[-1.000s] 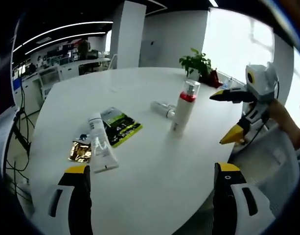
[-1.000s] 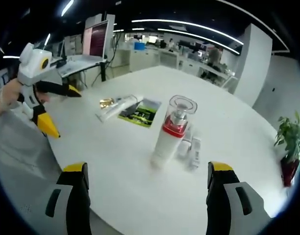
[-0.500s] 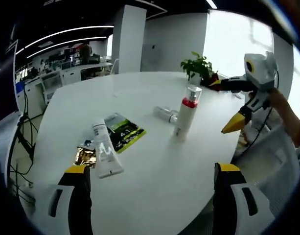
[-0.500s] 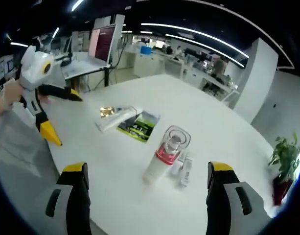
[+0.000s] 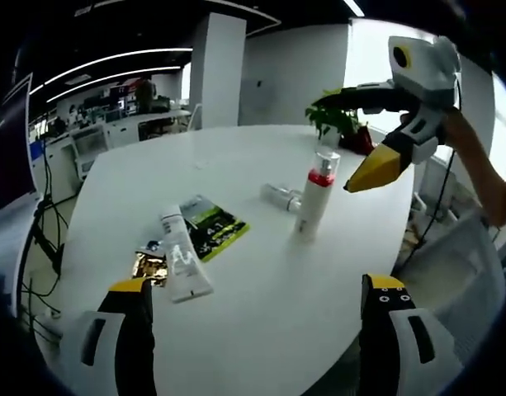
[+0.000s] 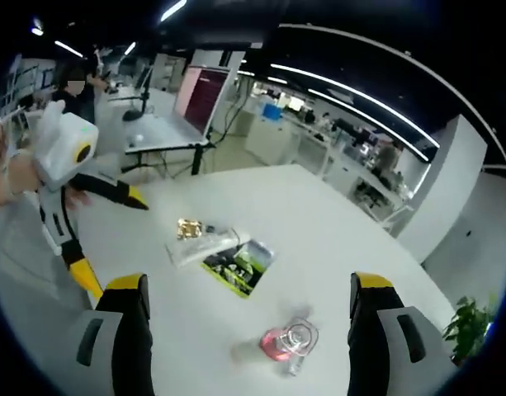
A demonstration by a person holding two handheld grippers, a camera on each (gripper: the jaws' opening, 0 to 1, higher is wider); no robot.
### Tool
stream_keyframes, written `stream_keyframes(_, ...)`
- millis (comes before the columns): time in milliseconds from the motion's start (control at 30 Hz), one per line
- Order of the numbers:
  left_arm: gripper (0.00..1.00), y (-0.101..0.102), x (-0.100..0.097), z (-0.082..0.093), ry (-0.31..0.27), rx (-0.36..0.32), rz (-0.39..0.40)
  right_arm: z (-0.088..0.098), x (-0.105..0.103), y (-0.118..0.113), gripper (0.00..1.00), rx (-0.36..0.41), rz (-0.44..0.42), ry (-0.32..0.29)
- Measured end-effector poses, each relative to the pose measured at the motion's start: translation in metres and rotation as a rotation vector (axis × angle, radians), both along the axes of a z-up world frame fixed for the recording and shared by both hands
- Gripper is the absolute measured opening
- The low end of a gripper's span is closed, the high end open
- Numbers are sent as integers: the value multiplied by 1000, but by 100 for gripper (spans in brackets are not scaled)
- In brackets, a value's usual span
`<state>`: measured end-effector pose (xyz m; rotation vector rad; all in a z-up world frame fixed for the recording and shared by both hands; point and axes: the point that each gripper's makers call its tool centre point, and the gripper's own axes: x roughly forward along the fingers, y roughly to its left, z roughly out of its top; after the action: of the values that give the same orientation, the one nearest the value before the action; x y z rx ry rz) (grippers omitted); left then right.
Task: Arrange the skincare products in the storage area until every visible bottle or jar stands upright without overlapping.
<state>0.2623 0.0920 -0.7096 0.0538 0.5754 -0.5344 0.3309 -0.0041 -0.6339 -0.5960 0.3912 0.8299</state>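
Observation:
A white pump bottle (image 5: 314, 202) with a red band and clear cap stands upright on the round white table (image 5: 261, 280); it appears blurred from above as the same bottle (image 6: 279, 346). A small clear bottle (image 5: 279, 196) lies just behind it. A white tube (image 5: 183, 261) lies flat, touching a green-black sachet (image 5: 213, 225) and a gold sachet (image 5: 148, 266). From the other side I see the tube (image 6: 205, 245), green sachet (image 6: 241, 266) and gold sachet (image 6: 188, 228). My left gripper (image 5: 255, 285) is open and empty over the near table edge. My right gripper (image 6: 251, 285) is open and empty, high above the table.
The right gripper (image 5: 333, 144) hangs above and right of the upright bottle, held by a hand. The left gripper (image 6: 116, 245) shows at the table's left edge. A potted plant (image 5: 338, 118) stands at the far rim. Desks and a monitor (image 6: 201, 91) lie beyond.
The right gripper has risen well above the table, so the bottle drops low and small in its view. The left gripper view has drawn back slightly. The products have not moved.

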Motion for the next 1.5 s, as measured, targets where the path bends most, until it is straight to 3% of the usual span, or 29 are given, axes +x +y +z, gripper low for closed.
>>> stream_keyframes(267, 99, 7, 1, 3, -16, -13, 11, -23, -1, 47, 100, -11, 70, 37)
stream_keyframes(400, 99, 10, 1, 1, -6, -8, 23, -32, 2, 66, 99, 46, 73, 26)
stream_keyframes(533, 99, 9, 1, 2, -8, -12, 24, -49, 6, 77, 99, 28, 74, 29)
stream_keyframes(633, 99, 8, 0, 2, -7, -11, 16, -59, 7, 82, 95, 81, 40, 97)
stream_keyframes(767, 99, 7, -1, -1, 0, -3, 11, -74, 32, 87, 95, 102, -5, 151)
stream_keyframes(900, 99, 6, -3, -2, 6, 2, 10, -80, 37, 91, 95, 158, -48, 209)
stream_keyframes(1100, 99, 8, -2, -6, 16, 11, 21, -101, 37, 96, 94, 140, -66, 255)
stream_keyframes(1200, 99, 7, -2, -7, 17, 13, 12, -112, 45, 94, 88, 166, -77, 320)
stream_keyframes(1500, 99, 14, 13, -17, 47, 24, -43, -122, 27, 88, 81, 204, -94, 394)
